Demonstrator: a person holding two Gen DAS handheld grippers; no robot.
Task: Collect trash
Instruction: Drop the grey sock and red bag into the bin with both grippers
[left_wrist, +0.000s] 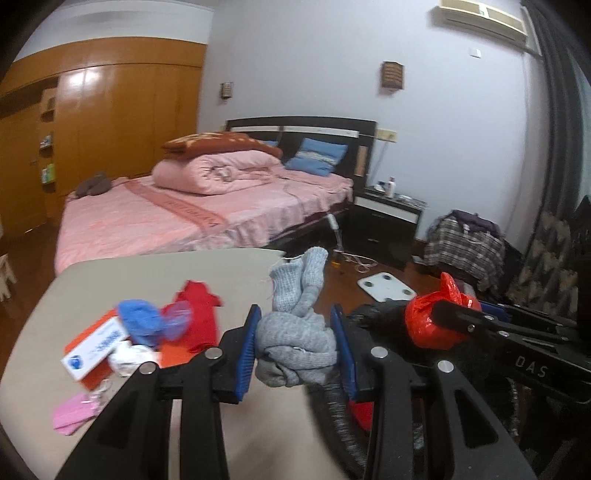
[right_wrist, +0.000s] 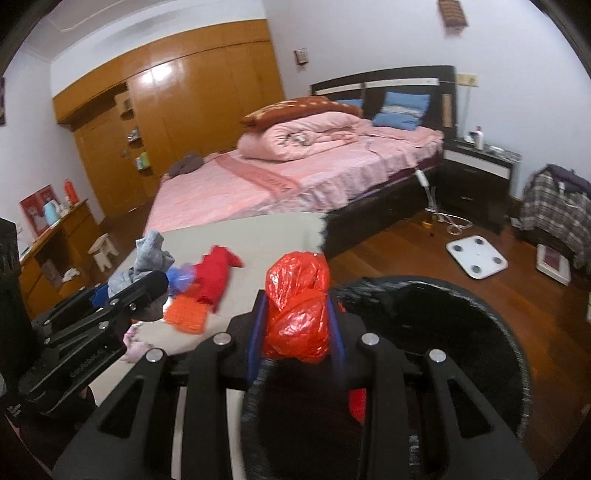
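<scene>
We cannot read the blurred print on the white card (left_wrist: 92, 355). The black bin (right_wrist: 491, 332) runs off the frame's bottom edge, its inside too dark to judge; gripper linkages hide its near rim.
</scene>
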